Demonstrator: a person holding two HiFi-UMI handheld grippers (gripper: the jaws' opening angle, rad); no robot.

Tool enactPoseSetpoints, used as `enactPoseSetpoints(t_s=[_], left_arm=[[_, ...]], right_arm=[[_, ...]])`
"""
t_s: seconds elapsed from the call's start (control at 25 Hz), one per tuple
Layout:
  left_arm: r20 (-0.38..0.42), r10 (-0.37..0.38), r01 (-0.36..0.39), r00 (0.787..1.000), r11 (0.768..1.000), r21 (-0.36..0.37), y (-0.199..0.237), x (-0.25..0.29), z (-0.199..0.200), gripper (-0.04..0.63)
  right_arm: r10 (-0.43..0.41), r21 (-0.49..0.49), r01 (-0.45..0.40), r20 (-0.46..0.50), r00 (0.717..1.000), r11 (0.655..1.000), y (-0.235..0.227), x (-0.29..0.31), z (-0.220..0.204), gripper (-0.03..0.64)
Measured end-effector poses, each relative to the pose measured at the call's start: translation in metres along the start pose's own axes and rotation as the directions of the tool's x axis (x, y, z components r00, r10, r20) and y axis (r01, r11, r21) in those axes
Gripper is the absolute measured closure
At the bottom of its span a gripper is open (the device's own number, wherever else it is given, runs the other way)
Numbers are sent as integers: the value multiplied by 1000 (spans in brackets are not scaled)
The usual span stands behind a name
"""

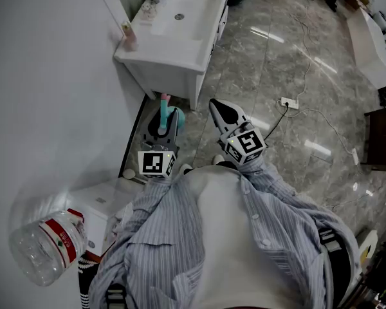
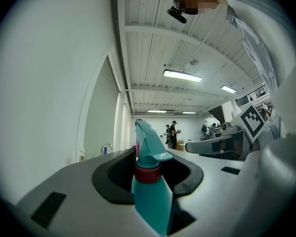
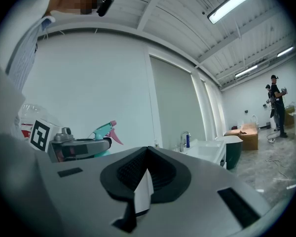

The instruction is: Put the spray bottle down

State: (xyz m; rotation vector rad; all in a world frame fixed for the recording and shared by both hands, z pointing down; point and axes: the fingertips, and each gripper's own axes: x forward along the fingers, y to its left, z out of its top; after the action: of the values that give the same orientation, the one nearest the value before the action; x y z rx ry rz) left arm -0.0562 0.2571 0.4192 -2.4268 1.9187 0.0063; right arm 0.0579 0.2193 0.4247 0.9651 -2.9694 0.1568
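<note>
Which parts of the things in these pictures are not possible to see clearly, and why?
1. Bottom of the spray bottle: left gripper view, cut off by the lower edge; head view, behind the left gripper.
2. Print on the water bottle: head view, too small.
3. Floor at the person's feet: head view, hidden by the shirt.

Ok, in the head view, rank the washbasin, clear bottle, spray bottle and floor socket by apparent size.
1. washbasin
2. clear bottle, though nearness to the camera inflates it
3. spray bottle, only partly visible
4. floor socket
</note>
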Motion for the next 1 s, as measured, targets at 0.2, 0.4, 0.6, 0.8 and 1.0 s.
enactPoseSetpoints(t_s=[0.2, 0.4, 0.6, 0.8, 1.0], left_arm=[[4, -2, 2, 1000, 1000, -2, 6, -4, 0, 465], [3, -15, 15, 1000, 1000, -7, 11, -6, -3, 465], [5, -35, 35, 999, 999, -10, 19, -12, -3, 465], [10, -55, 55, 998, 998, -7, 32, -19, -5, 465], [7, -69, 69, 998, 997, -21, 49, -24, -10, 466]], right_arm=[[-13, -10, 13, -7, 1000, 1000, 4, 3, -2, 601], [-27, -17, 26, -13, 1000, 1000, 10, 5, -4, 601], [-47, -16, 47, -13, 999, 999, 20, 9, -5, 601], [-71, -18, 71, -14, 997, 997, 33, 16, -8, 601], [-93, -18, 92, -18, 996, 996, 47, 26, -13, 601]])
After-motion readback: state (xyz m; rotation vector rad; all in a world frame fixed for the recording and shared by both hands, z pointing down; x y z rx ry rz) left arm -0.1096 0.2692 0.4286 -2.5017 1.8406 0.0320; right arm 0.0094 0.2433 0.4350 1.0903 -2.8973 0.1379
